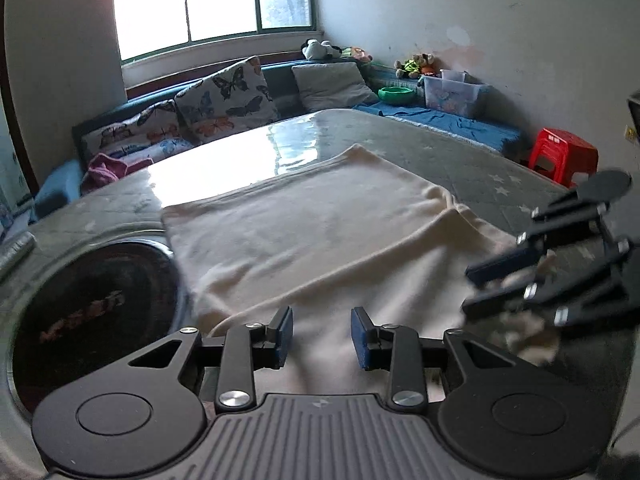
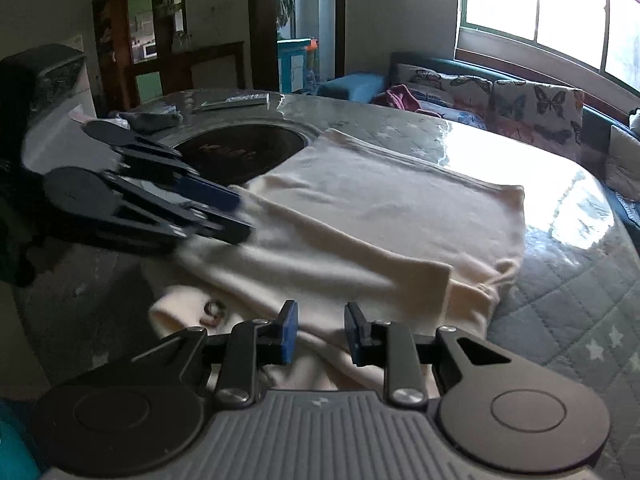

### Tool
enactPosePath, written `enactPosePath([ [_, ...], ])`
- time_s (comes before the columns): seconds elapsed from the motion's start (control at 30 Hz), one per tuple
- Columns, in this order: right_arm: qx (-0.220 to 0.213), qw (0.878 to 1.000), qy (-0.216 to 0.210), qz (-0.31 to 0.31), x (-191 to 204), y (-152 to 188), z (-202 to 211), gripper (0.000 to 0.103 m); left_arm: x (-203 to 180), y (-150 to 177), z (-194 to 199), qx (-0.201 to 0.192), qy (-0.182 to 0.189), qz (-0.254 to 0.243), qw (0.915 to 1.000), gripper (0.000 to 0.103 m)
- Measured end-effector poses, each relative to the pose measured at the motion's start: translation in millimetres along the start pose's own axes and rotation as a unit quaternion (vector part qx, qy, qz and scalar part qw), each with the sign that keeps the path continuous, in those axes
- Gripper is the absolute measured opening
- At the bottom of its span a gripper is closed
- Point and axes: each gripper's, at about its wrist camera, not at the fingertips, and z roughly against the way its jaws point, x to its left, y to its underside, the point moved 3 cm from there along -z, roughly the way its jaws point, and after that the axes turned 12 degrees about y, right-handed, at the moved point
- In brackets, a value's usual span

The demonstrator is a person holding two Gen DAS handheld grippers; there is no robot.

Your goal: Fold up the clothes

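Both claws, left claw (image 1: 321, 336) and right claw (image 2: 321, 333), gape unclenched over cream garment (image 1: 320, 240) on quilted table (image 1: 500, 160).

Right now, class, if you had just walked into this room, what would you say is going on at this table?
A person is folding a cream garment on a quilted table, holding a gripper in each hand. The garment lies mostly flat, with one layer already folded over the body. The left gripper and the right gripper are both open at its near edge, gripping nothing. A dark round inset sits in the table beside the cloth.
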Motion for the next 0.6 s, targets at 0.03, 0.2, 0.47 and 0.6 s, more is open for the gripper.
enactPosePath([
  [0.03, 0.004, 1.000, 0.001, 0.002, -2, 2, 1, 0.025, -1, 3, 8, 0.001, 0.000, -0.007, 1.0000, 0.038],
  [0.2, 0.023, 1.000, -0.003, 0.002, -10, 15, 10, 0.025, -19, 26, 36, 0.024, 0.002, -0.069, 0.9974, 0.042],
  [0.47, 0.009, 1.000, 0.013, 0.025, -13, 20, 39, 0.043, -53, 46, 23, 0.036, 0.007, -0.157, 0.9869, 0.045],
  [0.6, 0.004, 0.997, 0.028, 0.067, -10, 25, 50, 0.053, -66, 45, 12, 0.023, 0.014, -0.178, 0.9837, 0.045],
])
